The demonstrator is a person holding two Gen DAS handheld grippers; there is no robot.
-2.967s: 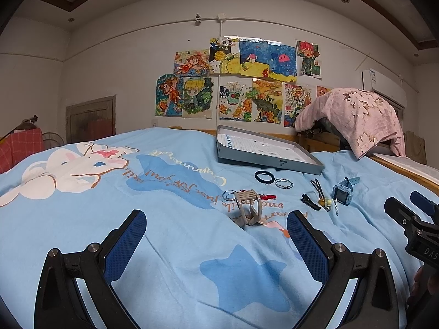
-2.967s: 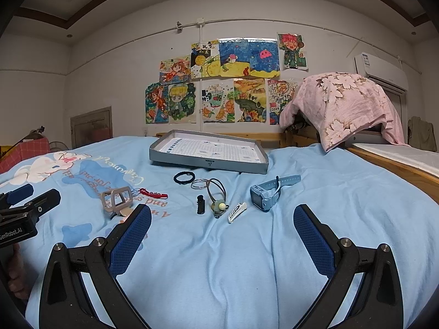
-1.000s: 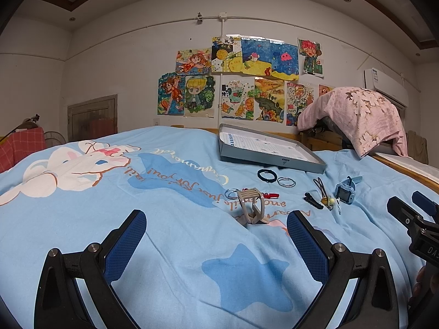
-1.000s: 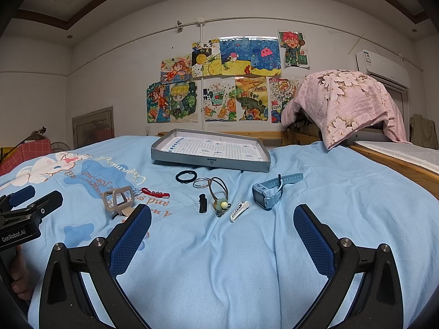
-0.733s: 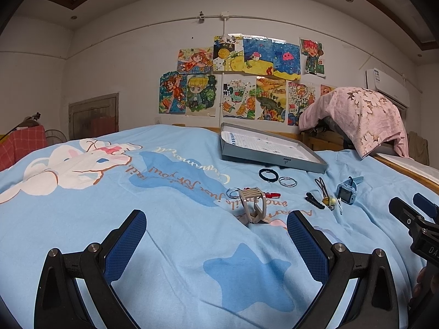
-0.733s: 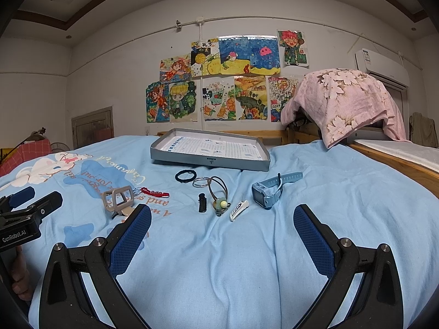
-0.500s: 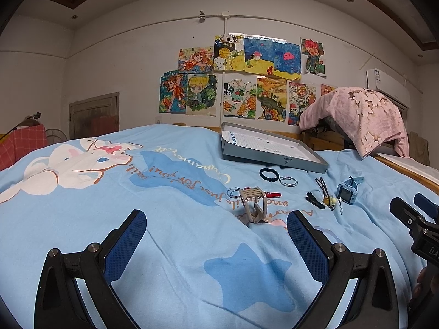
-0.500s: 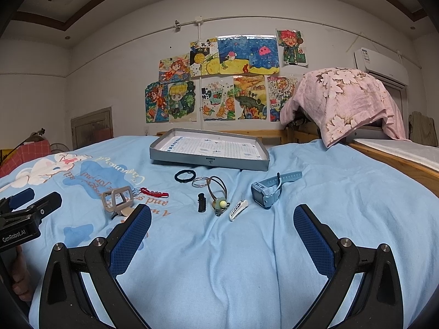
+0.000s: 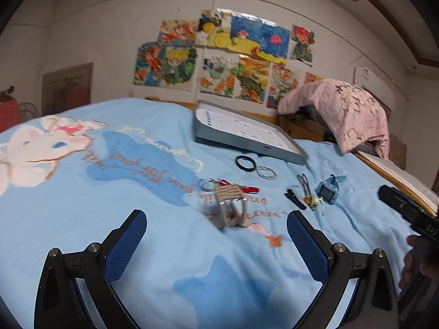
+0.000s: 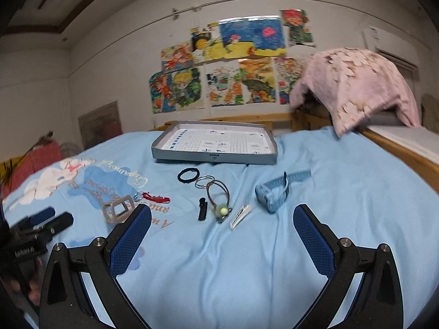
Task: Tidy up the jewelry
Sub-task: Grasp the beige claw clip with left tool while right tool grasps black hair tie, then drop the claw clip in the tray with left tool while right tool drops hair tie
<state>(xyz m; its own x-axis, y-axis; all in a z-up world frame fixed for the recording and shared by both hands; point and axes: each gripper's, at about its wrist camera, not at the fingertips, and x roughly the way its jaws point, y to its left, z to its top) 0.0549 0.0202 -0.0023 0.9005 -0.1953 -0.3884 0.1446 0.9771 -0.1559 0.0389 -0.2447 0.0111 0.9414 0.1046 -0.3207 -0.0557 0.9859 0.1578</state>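
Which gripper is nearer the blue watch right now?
Right. The blue watch lies just ahead of the right gripper, slightly to its right. From the left gripper it sits further off, ahead and to the right, past the beige stand.

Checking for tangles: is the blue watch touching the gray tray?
Apart. The right wrist view shows bare blue bedsheet between the blue watch and the gray tray.
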